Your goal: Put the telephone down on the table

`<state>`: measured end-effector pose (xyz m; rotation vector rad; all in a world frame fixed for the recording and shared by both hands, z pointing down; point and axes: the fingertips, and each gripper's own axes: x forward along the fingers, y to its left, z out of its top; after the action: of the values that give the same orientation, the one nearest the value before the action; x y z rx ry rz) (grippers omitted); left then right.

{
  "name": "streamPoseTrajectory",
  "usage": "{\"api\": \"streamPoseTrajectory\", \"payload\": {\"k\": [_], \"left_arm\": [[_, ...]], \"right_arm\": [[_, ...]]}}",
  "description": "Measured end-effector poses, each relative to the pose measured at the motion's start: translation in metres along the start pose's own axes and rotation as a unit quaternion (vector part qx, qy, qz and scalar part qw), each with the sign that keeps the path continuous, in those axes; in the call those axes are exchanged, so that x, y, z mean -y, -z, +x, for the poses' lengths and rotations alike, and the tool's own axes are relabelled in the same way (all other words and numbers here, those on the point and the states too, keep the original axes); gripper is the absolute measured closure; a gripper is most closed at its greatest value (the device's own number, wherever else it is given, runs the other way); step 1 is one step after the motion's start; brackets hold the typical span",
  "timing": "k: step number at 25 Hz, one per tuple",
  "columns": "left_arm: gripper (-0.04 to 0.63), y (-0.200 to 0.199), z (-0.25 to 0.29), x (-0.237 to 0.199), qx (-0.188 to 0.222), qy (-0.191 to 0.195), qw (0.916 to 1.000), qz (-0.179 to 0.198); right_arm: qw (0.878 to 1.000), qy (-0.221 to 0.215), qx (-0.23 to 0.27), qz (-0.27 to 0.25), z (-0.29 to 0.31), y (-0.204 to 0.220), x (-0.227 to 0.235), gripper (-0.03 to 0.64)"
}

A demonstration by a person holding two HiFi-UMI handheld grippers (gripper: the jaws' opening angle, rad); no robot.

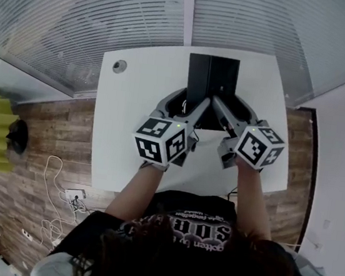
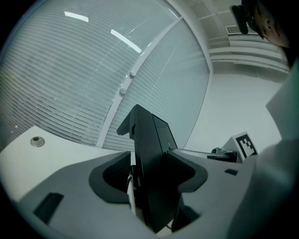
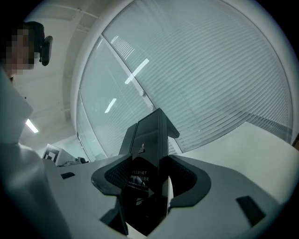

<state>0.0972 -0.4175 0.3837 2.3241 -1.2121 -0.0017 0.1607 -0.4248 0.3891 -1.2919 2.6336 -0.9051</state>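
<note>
Centrally, in the upper middle of the head view, the black telephone (image 1: pixel 212 76) sits over the far part of the white table (image 1: pixel 129 135), held from both sides at once. The left gripper (image 1: pixel 193 103) comes up from the lower left and the right gripper (image 1: pixel 230 110) from the lower right, so the two meet in a V at the telephone's near edge, each with its marker cube (image 1: pixel 159 140) nearest the person. In the left gripper view the telephone (image 2: pixel 149 149) stands edge-on and upright in the middle of the frame, and the left gripper (image 2: pixel 149 179) has its jaws closed against both flat sides of it, with no gap showing. The right gripper view shows much the same: the telephone (image 3: pixel 149 135) rises from the lower middle with a printed label on its face, and the right gripper (image 3: pixel 147 184) presses its jaws onto it from either side. Whether the telephone's underside touches the table cannot be told from any view. A round grommet (image 1: pixel 119 66) lies in the table's upper left corner, well apart from the telephone. Slatted blinds (image 1: pixel 81 15) fill the top of the head view, wooden floor (image 1: pixel 41 129) shows at the left, and white cables (image 1: pixel 58 195) trail across it at the lower left.
</note>
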Motion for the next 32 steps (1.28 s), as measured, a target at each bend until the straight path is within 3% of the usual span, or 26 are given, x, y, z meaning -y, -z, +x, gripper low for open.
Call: {"api": "streamPoseTrajectory", "payload": {"k": [14, 32], "left_arm": [[0.359, 0.022, 0.030, -0.033, -0.014, -0.038, 0.9989, -0.024], [0.359, 0.075, 0.076, -0.070, -0.062, -0.043, 0.9961, -0.046]], "right_arm": [[0.999, -0.021, -0.044, 0.013, 0.034, 0.020, 0.036, 0.362], [0.995, -0.005, -0.088, 0.042, 0.063, 0.064, 0.097, 0.363]]}}
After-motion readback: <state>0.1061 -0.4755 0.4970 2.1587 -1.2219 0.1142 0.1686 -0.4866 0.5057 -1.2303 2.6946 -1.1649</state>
